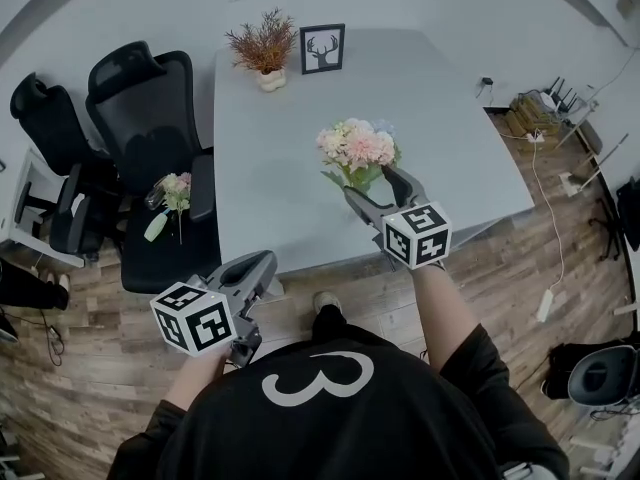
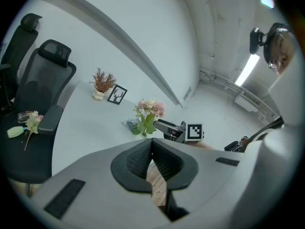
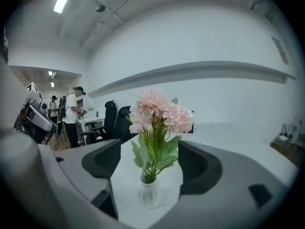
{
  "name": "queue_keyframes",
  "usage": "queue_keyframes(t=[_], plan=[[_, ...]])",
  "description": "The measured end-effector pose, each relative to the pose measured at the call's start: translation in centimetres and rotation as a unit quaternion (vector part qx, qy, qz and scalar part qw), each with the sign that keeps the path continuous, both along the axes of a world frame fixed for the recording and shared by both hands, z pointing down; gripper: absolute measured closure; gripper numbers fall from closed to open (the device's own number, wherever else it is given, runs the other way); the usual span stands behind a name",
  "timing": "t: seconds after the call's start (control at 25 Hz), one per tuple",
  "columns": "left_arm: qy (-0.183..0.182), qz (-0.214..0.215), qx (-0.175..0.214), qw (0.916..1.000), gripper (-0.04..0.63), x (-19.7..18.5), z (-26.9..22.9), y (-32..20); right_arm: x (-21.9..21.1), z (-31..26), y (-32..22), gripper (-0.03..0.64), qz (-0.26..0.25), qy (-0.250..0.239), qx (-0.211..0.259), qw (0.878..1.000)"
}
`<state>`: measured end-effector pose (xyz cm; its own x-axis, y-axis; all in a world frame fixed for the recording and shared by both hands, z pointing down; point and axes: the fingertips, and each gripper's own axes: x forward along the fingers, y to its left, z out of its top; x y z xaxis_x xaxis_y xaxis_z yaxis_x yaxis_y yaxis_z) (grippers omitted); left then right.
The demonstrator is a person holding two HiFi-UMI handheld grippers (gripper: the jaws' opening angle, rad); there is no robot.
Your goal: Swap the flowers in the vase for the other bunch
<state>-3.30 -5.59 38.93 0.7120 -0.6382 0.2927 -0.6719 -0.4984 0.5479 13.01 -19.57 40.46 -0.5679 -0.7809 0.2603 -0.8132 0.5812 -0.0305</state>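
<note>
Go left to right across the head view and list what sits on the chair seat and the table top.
Loose bunch of flowers → dried plant in its white pot → framed deer picture → pink bouquet.

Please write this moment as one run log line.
right tongs: open, vase with pink flowers between them, not gripped | left tongs: shut, empty | other bunch: on chair seat

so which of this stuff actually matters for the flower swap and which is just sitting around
For the job:
- pink flowers
- small vase holding them
- spare bunch, lying on the black chair

Just lying about:
- dried plant in its pot
- deer picture
- second chair
</note>
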Motion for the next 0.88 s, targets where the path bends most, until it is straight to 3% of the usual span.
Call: queue_keyframes(t=[0.16,0.36,0.44,0.64,0.88], plan=[[0.015,0.009,0.019,0.9997,0.584,0.7,-1.1,1.9,1.3,-1.3,2.8,0.255,0.008,-0.015,0.0,1.0],[0.032,0.002,0.047,0.9984,0.584,1.0,-3.8,3.7,0.9,-5.7,7.9,0.264,-0.053,-0.107,-0.004,0.993],[0.035,0.001,0.061,0.9975,0.584,1.2,-5.0,4.3,0.0,-8.1,10.2,0.324,-0.091,-0.139,0.005,0.986],[0.024,0.002,0.102,0.9945,0.584,3.5,-8.1,6.2,1.1,-12.5,14.8,0.596,-0.116,-0.186,0.039,0.975],[0.022,0.031,0.131,0.9906,0.584,10.1,-11.1,11.3,3.5,-13.5,23.6,0.607,-0.201,-0.214,0.001,0.956]])
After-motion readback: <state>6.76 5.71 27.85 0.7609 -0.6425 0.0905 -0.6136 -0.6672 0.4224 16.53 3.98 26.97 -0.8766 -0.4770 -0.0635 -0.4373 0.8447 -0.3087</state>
